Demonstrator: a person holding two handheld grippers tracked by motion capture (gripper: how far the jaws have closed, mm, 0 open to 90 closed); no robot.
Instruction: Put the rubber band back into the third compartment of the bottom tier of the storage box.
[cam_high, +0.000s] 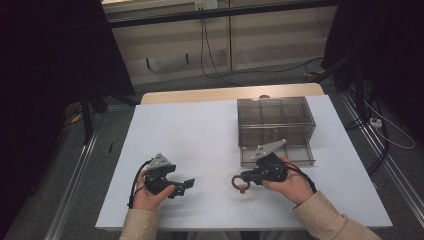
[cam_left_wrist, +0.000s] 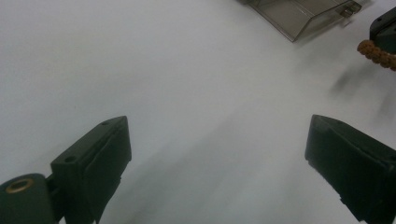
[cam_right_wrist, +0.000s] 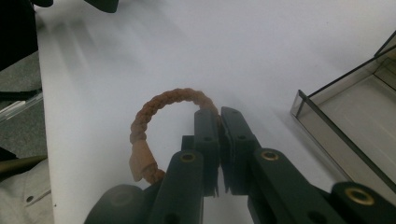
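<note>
Right gripper (cam_right_wrist: 219, 114): jaws pinched on the braided brown bracelet (cam_right_wrist: 154, 109) — its loop hangs free above the white table (cam_high: 200, 130).
Left gripper (cam_left_wrist: 217, 149): jaws spread wide, nothing between them.
Bracelet's place: just in front of the smoky clear drawer box (cam_high: 275, 117) — whose drawer (cam_high: 300, 157) stands pulled out.
Left gripper's place: well apart from the box.
</note>
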